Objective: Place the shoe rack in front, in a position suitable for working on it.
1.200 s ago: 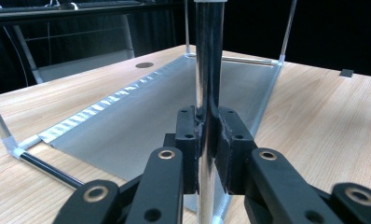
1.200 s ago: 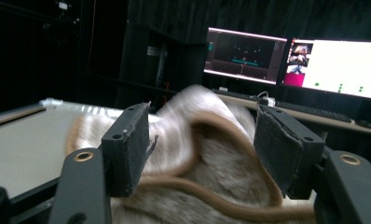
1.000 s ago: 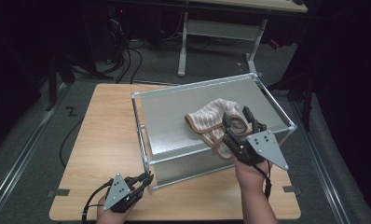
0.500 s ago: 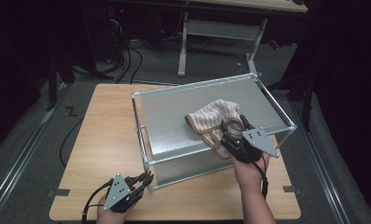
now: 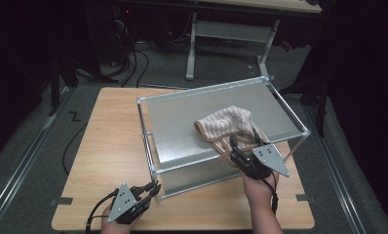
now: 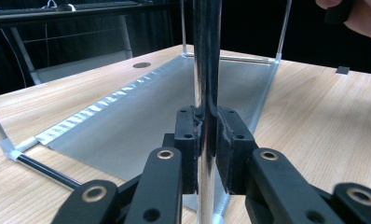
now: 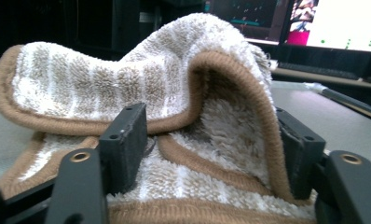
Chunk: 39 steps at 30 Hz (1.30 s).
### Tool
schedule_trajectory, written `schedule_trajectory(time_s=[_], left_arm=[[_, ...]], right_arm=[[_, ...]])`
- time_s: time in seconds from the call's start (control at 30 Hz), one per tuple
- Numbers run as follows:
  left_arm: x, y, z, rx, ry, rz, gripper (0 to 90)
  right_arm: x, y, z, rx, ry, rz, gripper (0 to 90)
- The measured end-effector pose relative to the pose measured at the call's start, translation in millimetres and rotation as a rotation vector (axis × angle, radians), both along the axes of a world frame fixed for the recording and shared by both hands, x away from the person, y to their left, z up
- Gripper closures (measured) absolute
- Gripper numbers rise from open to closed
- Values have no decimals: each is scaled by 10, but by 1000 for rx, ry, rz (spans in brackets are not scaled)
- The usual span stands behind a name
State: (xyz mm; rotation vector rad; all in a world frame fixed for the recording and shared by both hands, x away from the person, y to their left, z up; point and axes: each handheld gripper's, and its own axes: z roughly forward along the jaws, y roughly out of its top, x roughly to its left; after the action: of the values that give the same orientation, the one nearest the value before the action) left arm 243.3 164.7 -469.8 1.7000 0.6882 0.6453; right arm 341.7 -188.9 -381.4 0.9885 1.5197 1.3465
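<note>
A beige-and-white striped towel lies bunched on the grey top panel of a metal frame box. My right gripper comes over the towel's near edge. In the right gripper view its jaws straddle a raised fold of the towel; they have just been closing a little, but the left pad stands off the fold, so this gripper is open. My left gripper is at the box's front left corner, shut on the upright corner post, the pads of this gripper pressed on either side.
The frame box stands on a wooden table, with bare wood to its left and in front. A grey floor panel lies inside the frame. A white table frame and cables are on the floor beyond.
My right gripper has sunk onto the towel's near edge, its jaws now around the fold. The left gripper has stayed on the post.
</note>
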Motion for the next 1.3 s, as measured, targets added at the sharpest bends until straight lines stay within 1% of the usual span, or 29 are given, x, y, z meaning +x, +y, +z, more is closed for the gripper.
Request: schedule_trajectory(time_s=[0.03, 0.17, 0.2, 0.27, 0.37, 0.43, 0.57, 0.6, 0.63, 0.67, 0.7, 0.73, 0.87, 0.97, 1.1, 1.13, 1.23, 1.3], left_arm=[[-4, -7, -2, -5, 0, -2, 789], [-28, -27, -9, 5, -9, -7, 790], [-31, -28, -9, 9, -11, -11, 790], [-43, -34, -12, 14, -16, -13, 791], [-54, -42, -11, 22, -20, -17, 792], [-61, -45, -12, 23, -21, -18, 792], [-75, -43, -11, 30, -24, -20, 792], [-75, -43, -11, 30, -24, -20, 793], [-83, -46, -10, 32, -24, -19, 792], [-84, -47, -11, 32, -25, -18, 792], [-84, -47, -11, 32, -25, -18, 792], [-85, -46, -11, 31, -24, -18, 792], [-96, -47, -12, 34, -26, -12, 793], [-119, -46, -13, 33, -25, -9, 793], [-142, -8, -10, 41, -31, -5, 792], [-148, -3, -14, 31, -26, 0, 792], [-155, 18, -14, 34, -29, 3, 793], [-159, 27, -15, 34, -27, 7, 793]], right_arm=[[-2, -4, -14, 4, -8, -5, 374], [-9, -28, -57, 14, -43, -23, 422], [-6, -35, -56, 4, -44, -24, 439], [-1, -56, -46, -9, -37, -36, 496], [21, -101, -47, -5, -35, -32, 522], [33, -127, -41, -5, -30, -35, 526], [91, -236, -27, -9, -20, -65, 527], [91, -236, -27, -9, -20, -65, 527], [153, -343, -20, -6, -14, -97, 527], [185, -399, -16, -9, -11, -111, 528], [185, -399, -16, -9, -11, -111, 528], [250, -514, -7, -14, -5, -138, 528], [351, -730, 20, -22, 12, -187, 530], [407, -875, 27, -23, 15, -221, 533], [449, -1002, 34, -32, 15, -256, 534], [459, -1025, 35, -32, 12, -264, 534], [475, -1067, 28, -24, 6, -267, 530], [473, -1057, 20, -22, 1, -264, 523]])
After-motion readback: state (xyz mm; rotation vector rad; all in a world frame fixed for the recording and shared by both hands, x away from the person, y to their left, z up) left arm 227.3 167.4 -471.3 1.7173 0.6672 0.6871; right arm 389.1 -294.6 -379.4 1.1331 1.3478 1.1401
